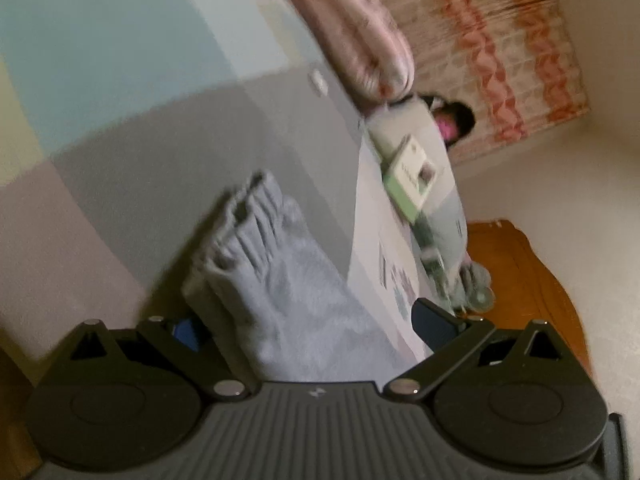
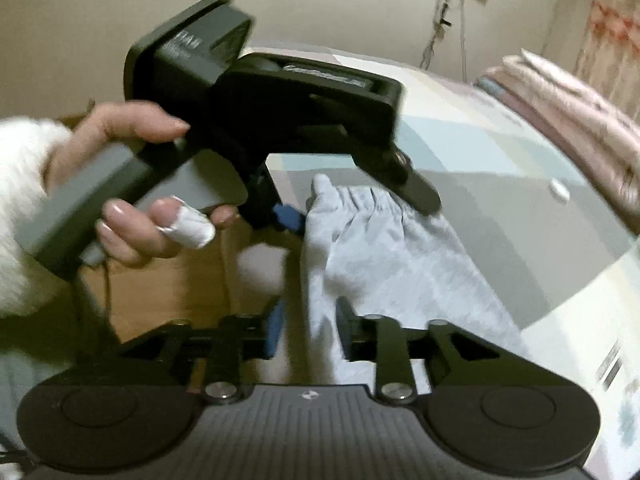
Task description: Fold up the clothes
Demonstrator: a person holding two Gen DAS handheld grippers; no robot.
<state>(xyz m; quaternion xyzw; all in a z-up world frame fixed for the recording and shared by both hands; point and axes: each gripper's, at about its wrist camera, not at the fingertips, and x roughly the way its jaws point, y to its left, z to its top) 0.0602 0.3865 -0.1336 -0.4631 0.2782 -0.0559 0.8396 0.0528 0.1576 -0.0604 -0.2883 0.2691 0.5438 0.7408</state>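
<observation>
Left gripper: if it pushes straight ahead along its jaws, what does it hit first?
Likely the grey garment: its gathered end lies between the left gripper jaws and runs ahead. Beyond it comes the grey bedsheet. Depth is unclear.

Both views ride on hand-held grippers and look forward along their fingers through fisheye lenses, with each gripper's ribbed black body filling the bottom edge. The left wrist view is rolled, so the bed covered in a pastel blue, grey and cream patchwork sheet (image 1: 168, 128) slants across it; it faces down and across the bed toward a red-patterned curtain (image 1: 500, 44) and sits close over a bunched pale grey fleece garment (image 1: 288, 280). The right wrist view tilts more steeply down from the bed's edge, close to the same garment (image 2: 384, 248), and takes in the left gripper (image 2: 356, 204) and the hand (image 2: 136, 184) holding it. Both share the garment, the sheet (image 2: 500, 184) and a folded pink quilt (image 1: 360, 32) along the far side.
</observation>
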